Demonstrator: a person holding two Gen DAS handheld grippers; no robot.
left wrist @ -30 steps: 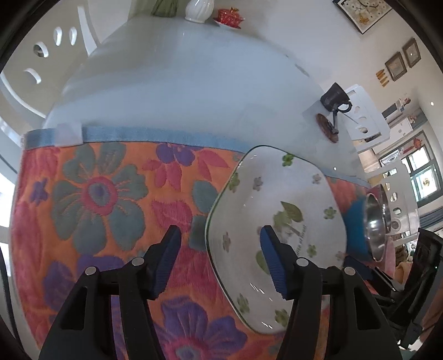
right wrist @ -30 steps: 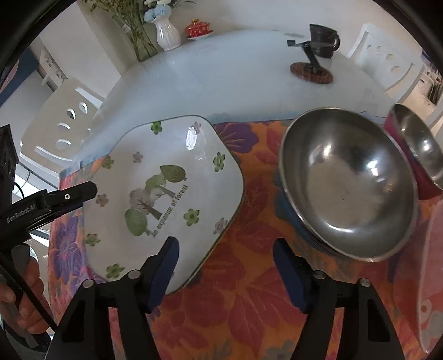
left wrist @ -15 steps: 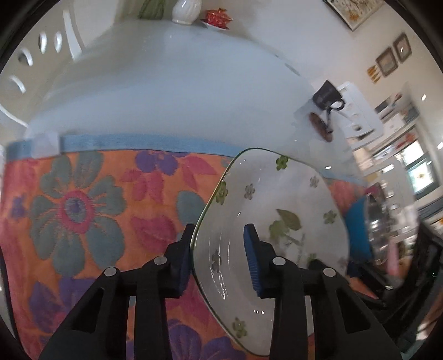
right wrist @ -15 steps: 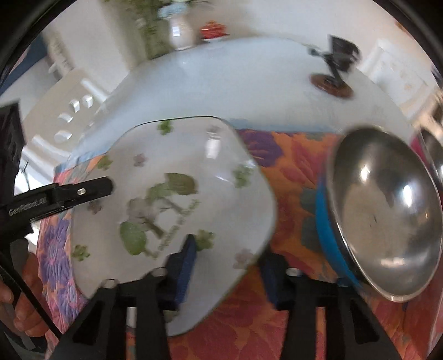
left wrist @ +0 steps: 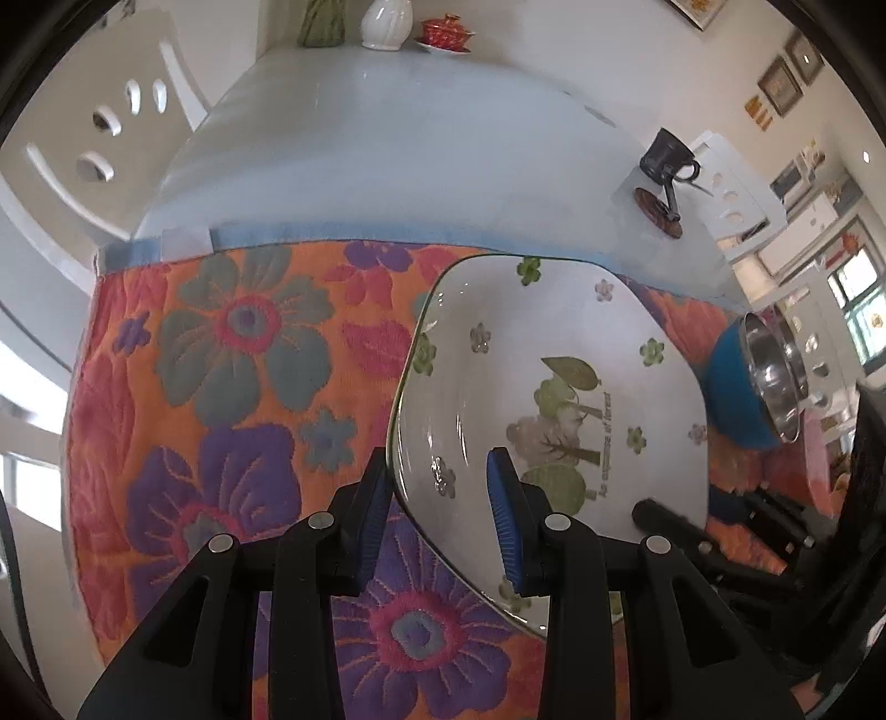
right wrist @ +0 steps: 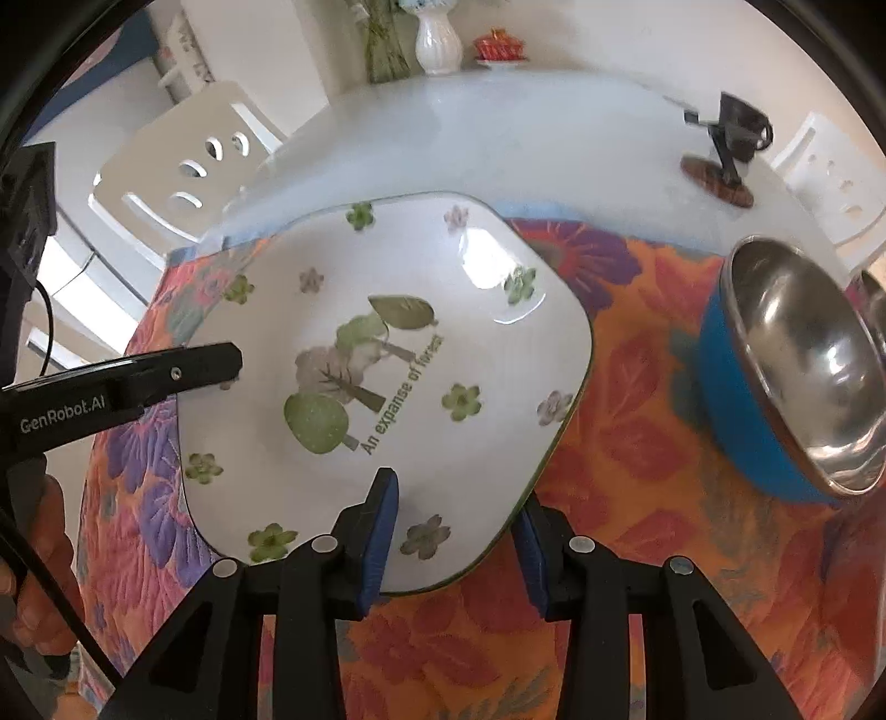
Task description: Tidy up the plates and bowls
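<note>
A white square plate with green trees and small flowers is held tilted above the floral cloth; it also shows in the right wrist view. My left gripper is shut on its left rim, one pad under and one pad inside. My right gripper is shut on its near right corner. A steel bowl with a blue outside stands on the cloth to the right, also in the left wrist view.
The orange floral cloth covers the near table; bare white tabletop lies beyond. A black cup on a stand, a white vase and a red dish stand at the back. White chairs flank the table.
Both grippers have closed on the plate's rim, the left first, then the right. The plate has come up off the cloth and tilted.
</note>
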